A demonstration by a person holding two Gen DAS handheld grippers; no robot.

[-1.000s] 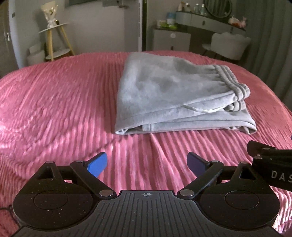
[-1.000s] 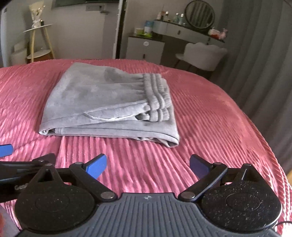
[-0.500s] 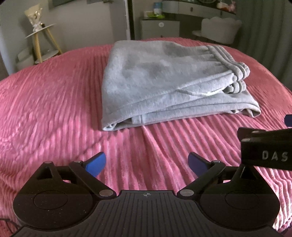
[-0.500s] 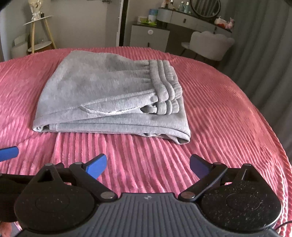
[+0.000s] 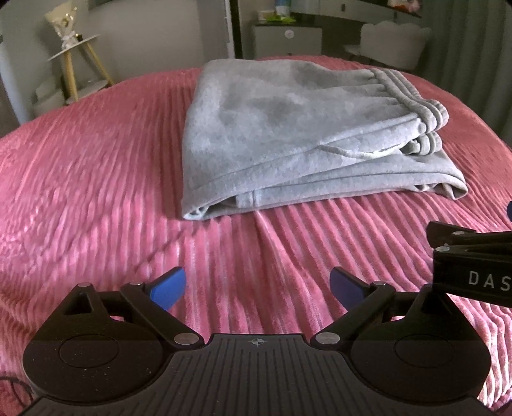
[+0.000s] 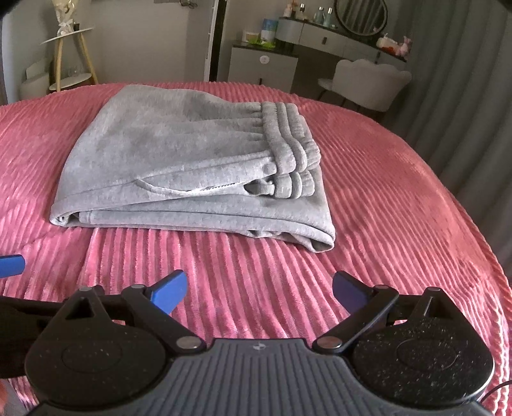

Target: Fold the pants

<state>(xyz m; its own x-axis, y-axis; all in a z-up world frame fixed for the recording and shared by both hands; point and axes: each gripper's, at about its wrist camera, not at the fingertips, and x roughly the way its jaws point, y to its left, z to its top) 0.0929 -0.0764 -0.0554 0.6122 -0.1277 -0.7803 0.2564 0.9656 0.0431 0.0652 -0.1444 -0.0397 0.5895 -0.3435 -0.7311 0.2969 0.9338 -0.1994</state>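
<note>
Two hand-held grippers hover low over a pink ribbed bed (image 5: 96, 179), both aimed at the folded grey pants (image 5: 288, 128) I am working on. The pants lie in a flat stack near the middle of the bed, long axis running left to right across my view, folded edge at the left, ribbed waistband (image 6: 288, 144) at the right end. The stack's layered open edges face me.

My left hand-held gripper (image 5: 257, 286) sits level, near the bed surface and short of the pants' front edge, its blue fingers (image 5: 168, 288) spread wide with nothing between them. My right hand-held gripper (image 6: 259, 288) holds the same pose just beside it, jaws equally wide and empty, also clear of the cloth.

The left wrist view shows the right tool's black body, lettered "DAS", reaching in at the right edge. The right wrist view shows one blue fingertip of the left tool at its left edge, and the drawstring knot (image 6: 265, 187) tucked below the waistband, more plainly. Only the right view takes in the round mirror (image 6: 360, 14) above the dresser; both show the pale chair (image 6: 371, 83) and the small side table (image 5: 76, 60) beyond the bed.
</note>
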